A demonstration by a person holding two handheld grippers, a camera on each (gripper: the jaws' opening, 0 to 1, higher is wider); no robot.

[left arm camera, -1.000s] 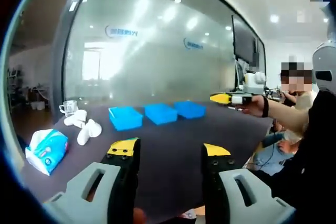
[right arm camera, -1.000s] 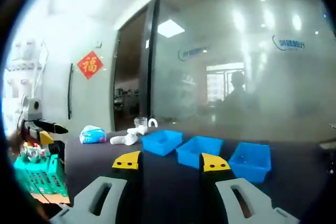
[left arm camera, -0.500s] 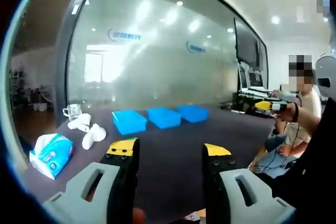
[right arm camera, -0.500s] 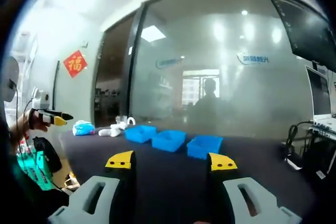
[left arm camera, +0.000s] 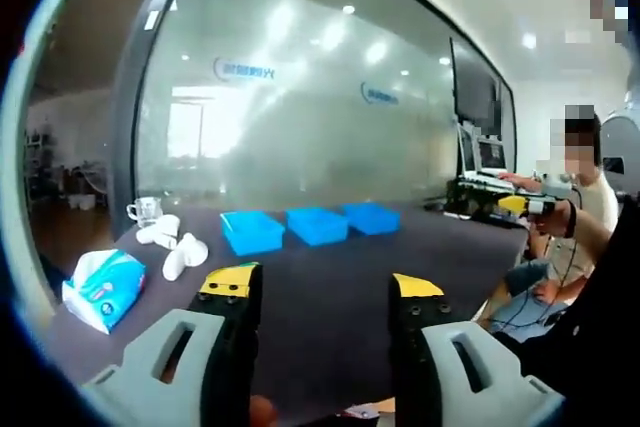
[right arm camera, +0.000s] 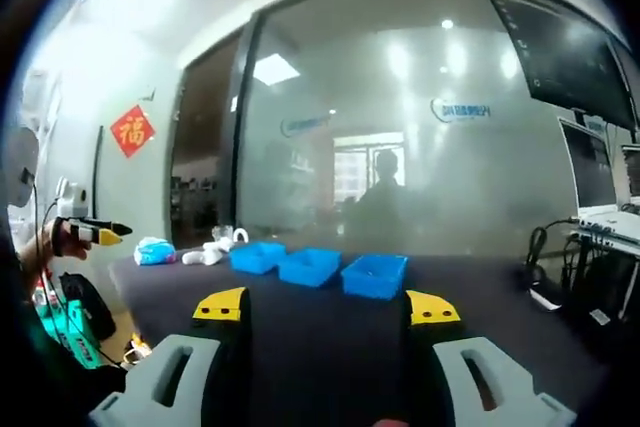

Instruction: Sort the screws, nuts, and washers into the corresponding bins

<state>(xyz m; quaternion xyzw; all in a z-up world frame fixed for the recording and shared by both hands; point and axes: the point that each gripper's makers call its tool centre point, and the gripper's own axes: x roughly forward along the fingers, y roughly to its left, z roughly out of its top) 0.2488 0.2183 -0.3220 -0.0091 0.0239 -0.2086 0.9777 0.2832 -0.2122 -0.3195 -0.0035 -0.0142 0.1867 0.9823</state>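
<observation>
Blue bins (left arm camera: 317,225), 3, line the dark table (left arm camera: 340,297).

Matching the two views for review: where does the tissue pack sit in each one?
Left gripper view: the tissue pack lies at lower left on the dark table.
Right gripper view: tissue pack small, at mid left.
Shared landmark: the row of three blue bins.

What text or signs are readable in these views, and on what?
"福": on the red diamond sign on the wall beside the dark doorway.
Blue logo lettering on the frosted glass wall: too blurred to read.
Print on the tissue pack: too small to read.
</observation>
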